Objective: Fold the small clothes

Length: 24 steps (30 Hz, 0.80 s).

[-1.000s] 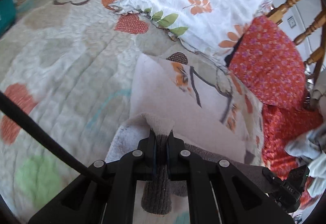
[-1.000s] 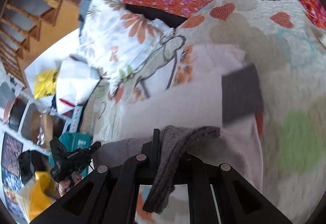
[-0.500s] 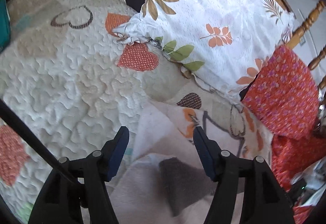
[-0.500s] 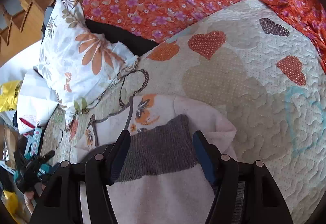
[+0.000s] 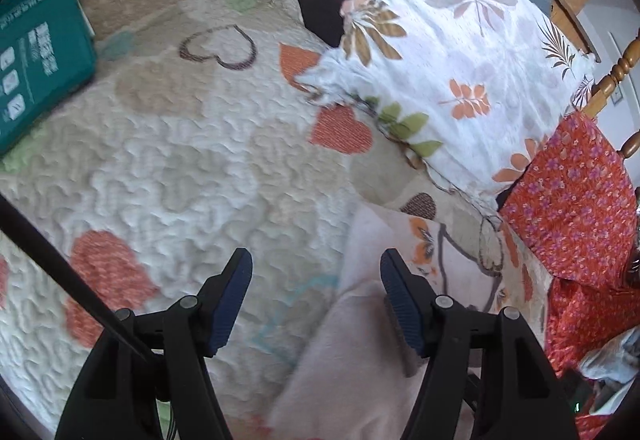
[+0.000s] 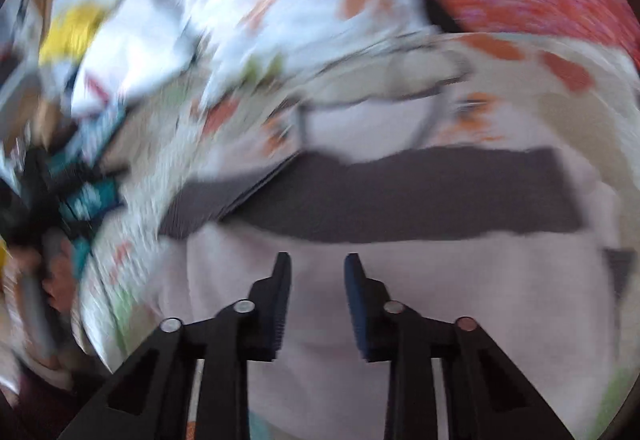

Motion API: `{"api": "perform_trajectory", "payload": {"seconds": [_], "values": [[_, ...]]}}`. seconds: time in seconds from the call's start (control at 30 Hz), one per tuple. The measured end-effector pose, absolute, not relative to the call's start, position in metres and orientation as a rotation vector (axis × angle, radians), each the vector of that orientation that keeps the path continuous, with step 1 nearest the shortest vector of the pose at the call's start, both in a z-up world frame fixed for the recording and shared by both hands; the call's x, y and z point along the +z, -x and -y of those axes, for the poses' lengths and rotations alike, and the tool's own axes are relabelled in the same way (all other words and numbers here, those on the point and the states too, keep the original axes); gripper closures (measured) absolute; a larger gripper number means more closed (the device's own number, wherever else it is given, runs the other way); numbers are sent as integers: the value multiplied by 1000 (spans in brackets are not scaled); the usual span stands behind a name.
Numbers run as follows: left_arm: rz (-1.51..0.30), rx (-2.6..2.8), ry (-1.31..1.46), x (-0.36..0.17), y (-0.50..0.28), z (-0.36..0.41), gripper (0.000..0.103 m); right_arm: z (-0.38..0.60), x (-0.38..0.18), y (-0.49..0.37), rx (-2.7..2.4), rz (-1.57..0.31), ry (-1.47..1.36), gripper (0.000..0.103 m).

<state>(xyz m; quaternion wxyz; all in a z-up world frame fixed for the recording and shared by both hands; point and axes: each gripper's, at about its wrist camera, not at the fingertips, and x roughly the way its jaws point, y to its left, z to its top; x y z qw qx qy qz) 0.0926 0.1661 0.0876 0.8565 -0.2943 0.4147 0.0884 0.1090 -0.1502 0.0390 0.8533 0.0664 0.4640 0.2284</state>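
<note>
On heart-print quilt point(image 5: 192, 167), pale garment point(image 5: 360, 360) beside leaf-print pillow point(image 5: 460, 71).

Open quilt point(image 5: 192, 143) lies ahead — teal box point(image 5: 36, 63) left, floral pillow point(image 5: 460, 79) right.

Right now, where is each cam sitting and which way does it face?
Left wrist: on the left tongs, looking forward and down at the quilt; both fingers show, open.
Right wrist: on the right tongs, blurred, over the pale garment with its grey band; fingers open.
Shared: garment, quilt, leaf-print pillow.
</note>
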Motion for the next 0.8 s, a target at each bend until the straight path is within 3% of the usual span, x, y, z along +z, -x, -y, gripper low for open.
{"api": "perform_trajectory", "payload": {"seconds": [0.33,0.47,0.6,0.63,0.7,0.73,0.8], "values": [[-979,155,463,57,-76,-180,37,-4,14,-234,459,-1069,92,76],[-1074,12,442,32,-79,-159,37,11,47,-231,432,-1030,12,75],[-1147,-91,339,14,-80,-122,37,68,76,-191,383,-992,16,62],[-1160,-105,287,12,-80,-112,41,81,80,-186,363,-990,20,62],[-1159,-83,140,13,-76,-95,74,126,84,-162,298,-997,15,62],[-1164,-95,142,16,-74,-95,97,149,85,-151,263,-998,-2,62],[-1170,-41,219,21,-68,-108,98,207,86,-123,170,-997,-63,62]]}}
